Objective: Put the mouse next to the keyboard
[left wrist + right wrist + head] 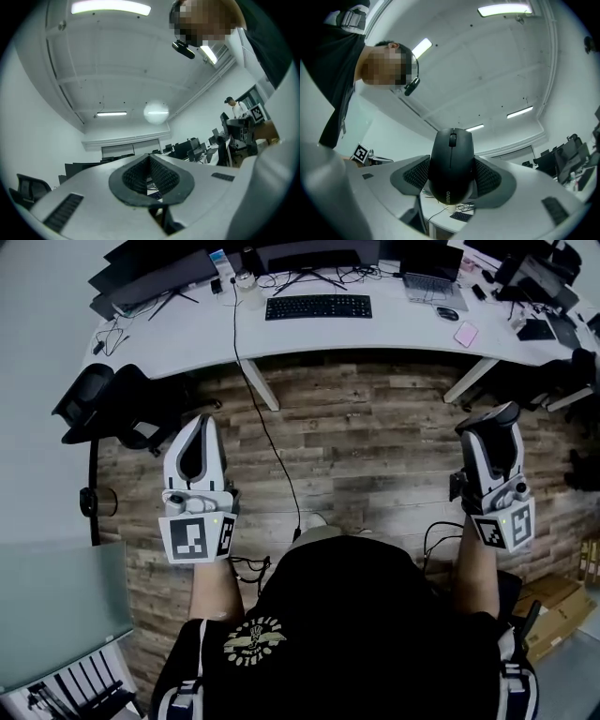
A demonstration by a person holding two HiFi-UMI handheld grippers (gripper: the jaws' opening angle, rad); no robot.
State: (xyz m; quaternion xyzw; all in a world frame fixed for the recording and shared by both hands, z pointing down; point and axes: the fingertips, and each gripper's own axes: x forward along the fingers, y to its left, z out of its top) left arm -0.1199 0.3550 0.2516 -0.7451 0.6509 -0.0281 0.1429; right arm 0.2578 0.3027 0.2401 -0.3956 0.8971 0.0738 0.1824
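Mouse [451,161], black, was clamped between the pads of the right gripper [491,432], its nose pointing up past the fingertips and its smooth sides pressed by the ribbed pads. The left gripper [199,423] was closed on itself, its pads meeting with nothing between them. Both grippers were held out over a wooden floor [375,446], with the white bench [394,334] well ahead of them. The keyboard [319,307] lay on that bench, far ahead of the right gripper and off to its left.

The main risk looked to be a drop. The grip sat on a rounded, slick shell, and the gripper was tilted upward, so a jolt or a slight easing of the jaws could let the mouse slide back out and fall to the floor.

A second risk was the landing spot. A small dark object [447,312], possibly another mouse, and a pink item [466,334] sat ahead of the right gripper beside the keyboard's far end, and a hurried approach could knock them.

A black cable [267,427] hung from the bench to the floor between the two grippers and might snag a step forward.
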